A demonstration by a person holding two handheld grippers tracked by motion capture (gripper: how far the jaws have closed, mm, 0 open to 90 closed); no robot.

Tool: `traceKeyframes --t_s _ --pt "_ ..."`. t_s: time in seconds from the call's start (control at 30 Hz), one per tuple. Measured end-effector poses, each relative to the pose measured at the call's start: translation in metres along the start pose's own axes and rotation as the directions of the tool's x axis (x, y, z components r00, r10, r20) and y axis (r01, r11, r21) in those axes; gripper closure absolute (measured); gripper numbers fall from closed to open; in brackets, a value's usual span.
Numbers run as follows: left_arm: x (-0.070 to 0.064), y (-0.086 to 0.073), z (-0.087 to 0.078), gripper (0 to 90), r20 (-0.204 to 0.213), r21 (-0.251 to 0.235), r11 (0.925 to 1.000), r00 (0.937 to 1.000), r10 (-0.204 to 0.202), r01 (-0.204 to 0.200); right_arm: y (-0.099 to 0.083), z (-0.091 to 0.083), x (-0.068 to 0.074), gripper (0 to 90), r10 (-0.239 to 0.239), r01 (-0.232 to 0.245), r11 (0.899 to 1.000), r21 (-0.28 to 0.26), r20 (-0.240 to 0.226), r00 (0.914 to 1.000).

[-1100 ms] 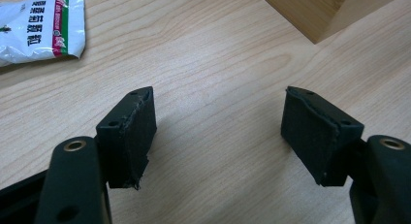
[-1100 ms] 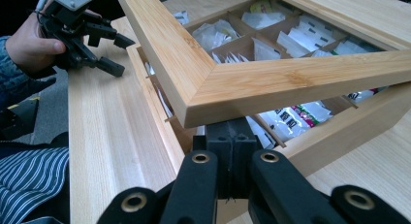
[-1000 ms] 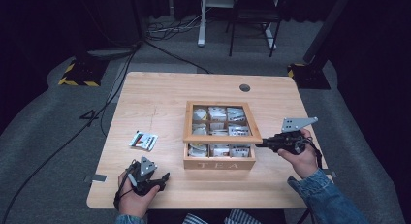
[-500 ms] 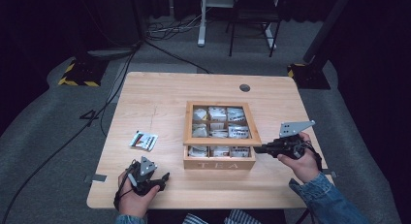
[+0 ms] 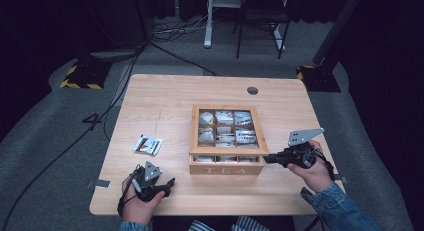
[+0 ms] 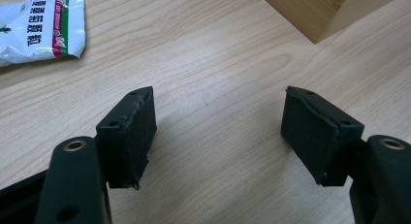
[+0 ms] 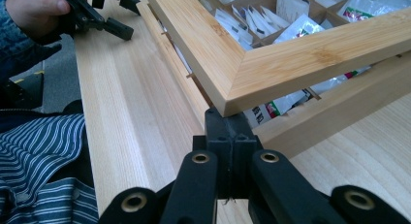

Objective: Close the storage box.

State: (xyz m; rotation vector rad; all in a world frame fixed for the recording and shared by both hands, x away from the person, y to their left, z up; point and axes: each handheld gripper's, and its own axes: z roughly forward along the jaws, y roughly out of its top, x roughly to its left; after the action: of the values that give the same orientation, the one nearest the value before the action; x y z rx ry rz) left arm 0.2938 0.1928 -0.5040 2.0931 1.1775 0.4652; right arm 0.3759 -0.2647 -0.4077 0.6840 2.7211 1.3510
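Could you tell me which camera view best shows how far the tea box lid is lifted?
The right gripper view: the lid is raised at its corner. The high view shows the lid from above, hiding the gap; the left gripper view catches a wooden corner.

sachet [image 6: 41, 27] cut off at frame edge, tea box [image 6: 320, 10] mostly out of frame

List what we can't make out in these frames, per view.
- High view: print on the loose sachet and on the packets in the tea box; too small.
- Right gripper view: jaw tips of the right gripper, tucked under the raised lid corner; contact unclear. Box's far side cut off by the frame edge.
- Left gripper view: the box corner and the sachet are cropped by the edges; left gripper is open, holding nothing.
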Motion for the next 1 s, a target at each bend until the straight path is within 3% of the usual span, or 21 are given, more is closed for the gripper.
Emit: traceKeyframes --t_s 0.63,1.0 --pt "0.000 0.000 0.000 29.3 0.000 0.000 1.0000 1.0000 0.000 0.000 -0.010 0.002 0.001 90.0 0.010 -0.010 0.998 0.061 0.006 0.9999" --pt "0.000 0.000 0.000 29.3 0.000 0.000 1.0000 1.0000 -0.001 0.001 -0.012 0.009 -0.001 90.0 0.017 -0.017 0.991 0.134 0.007 0.9998"
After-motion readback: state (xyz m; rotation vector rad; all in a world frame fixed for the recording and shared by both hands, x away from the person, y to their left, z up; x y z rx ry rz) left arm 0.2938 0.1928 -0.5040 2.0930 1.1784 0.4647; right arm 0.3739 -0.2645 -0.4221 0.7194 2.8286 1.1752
